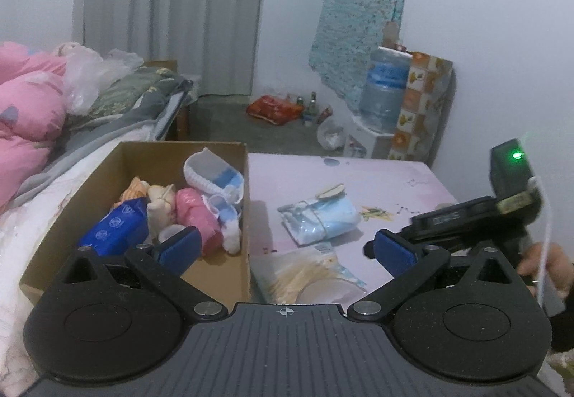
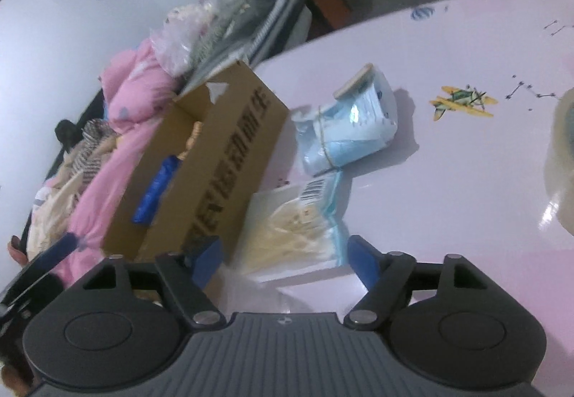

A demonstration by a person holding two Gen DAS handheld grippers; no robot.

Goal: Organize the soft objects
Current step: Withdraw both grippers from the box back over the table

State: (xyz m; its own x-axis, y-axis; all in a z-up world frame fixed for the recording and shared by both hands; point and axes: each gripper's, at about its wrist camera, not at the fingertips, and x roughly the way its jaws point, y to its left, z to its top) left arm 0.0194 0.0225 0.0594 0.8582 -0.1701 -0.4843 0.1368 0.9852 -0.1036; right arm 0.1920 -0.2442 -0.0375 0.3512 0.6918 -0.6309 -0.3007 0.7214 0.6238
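— Nearest me, what's by the right gripper [image 2: 283, 259]?
— Jaws spread, empty, just over a clear packet of pale sticks [image 2: 290, 232] on the pink table [image 2: 448, 164].
— My left gripper [image 1: 283, 248]?
— Open too, empty. The tied blue pack [image 1: 317, 217] lies beside the cardboard box [image 1: 100, 182] of soft things.

a home bedroom: bed [image 1: 107, 117] with pink quilt [image 1: 25, 110], curtain [image 1: 172, 2].
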